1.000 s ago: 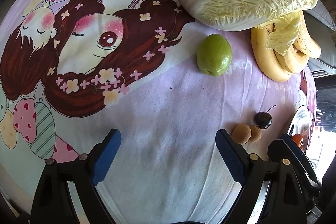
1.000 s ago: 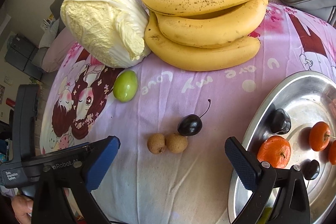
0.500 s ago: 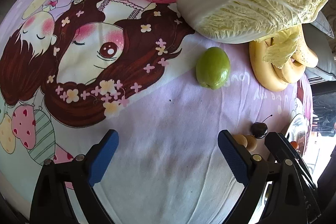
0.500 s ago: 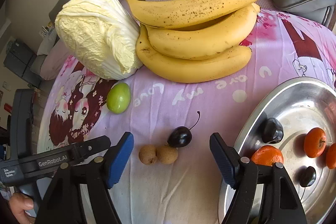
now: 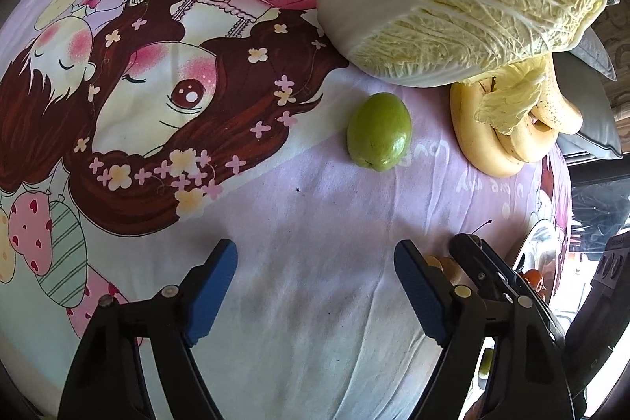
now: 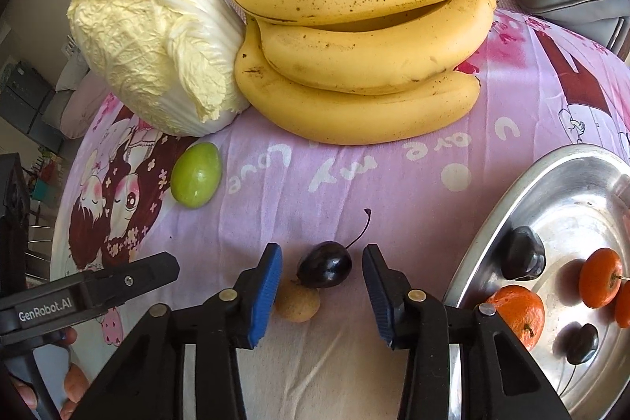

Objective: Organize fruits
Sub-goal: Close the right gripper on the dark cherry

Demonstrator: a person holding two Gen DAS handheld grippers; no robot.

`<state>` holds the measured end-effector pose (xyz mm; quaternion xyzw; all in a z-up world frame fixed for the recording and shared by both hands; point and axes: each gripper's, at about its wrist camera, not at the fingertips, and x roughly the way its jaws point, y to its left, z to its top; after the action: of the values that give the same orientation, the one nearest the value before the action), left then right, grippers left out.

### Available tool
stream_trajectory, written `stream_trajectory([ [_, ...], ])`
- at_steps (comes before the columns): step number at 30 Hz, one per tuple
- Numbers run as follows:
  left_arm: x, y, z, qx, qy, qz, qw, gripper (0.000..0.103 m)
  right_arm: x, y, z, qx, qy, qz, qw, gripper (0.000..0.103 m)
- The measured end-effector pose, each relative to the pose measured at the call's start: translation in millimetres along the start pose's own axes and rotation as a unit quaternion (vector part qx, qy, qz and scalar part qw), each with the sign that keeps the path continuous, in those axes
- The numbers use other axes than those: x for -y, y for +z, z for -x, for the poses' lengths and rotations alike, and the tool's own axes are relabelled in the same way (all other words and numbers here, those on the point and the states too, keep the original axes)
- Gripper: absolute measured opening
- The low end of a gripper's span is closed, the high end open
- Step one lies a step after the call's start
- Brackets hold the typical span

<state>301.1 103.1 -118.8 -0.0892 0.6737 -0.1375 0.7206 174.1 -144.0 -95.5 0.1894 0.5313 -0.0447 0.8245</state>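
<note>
The main hazard was the crowding under the right gripper (image 6: 322, 272). The dark, glossy cherry with its long curved stem (image 6: 325, 268) lay touching a small round tan longan (image 6: 297, 300), which sat just below it and close against the left blue pad. If the jaws went on shutting as they were, that pad could catch the longan, knock it aside, or nudge the smooth cherry out sideways across the pink cartoon-printed cloth (image 6: 393, 184) covering the counter. The stem, reaching up past the pads, could also snag.

The right jaws had just been closing and stood narrowly apart, the cherry between them with a gap showing on each side, so nothing was yet gripped. The oval steel tray (image 6: 508, 199), already holding tangerines and dark fruits, lay just to the right.

The left gripper (image 5: 315, 286) had narrowed a little, still wide apart over bare cloth, the green oval fruit (image 5: 379, 132) well ahead of it.
</note>
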Motion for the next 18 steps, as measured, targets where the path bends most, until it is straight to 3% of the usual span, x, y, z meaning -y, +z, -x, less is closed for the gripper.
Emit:
stream_trajectory([
  [2, 4.3, 0.1, -1.4, 0.002, -0.001, -0.003, 1.0, 0.08, -0.2, -0.3, -2.5, -0.002, 0.001, 0.0, 1.0, 0.035],
  [4, 8.2, -0.8, -3.3, -0.001, -0.006, -0.004, 1.0, 0.069, -1.0, -0.2, -3.5, 0.001, -0.006, 0.002, 1.0, 0.03],
  [18, 54.4, -22.1, -11.2, -0.023, -0.045, -0.037, 0.998, 0.055, -0.1, -6.3, 11.7, 0.007, 0.001, 0.006, 1.0, 0.03],
])
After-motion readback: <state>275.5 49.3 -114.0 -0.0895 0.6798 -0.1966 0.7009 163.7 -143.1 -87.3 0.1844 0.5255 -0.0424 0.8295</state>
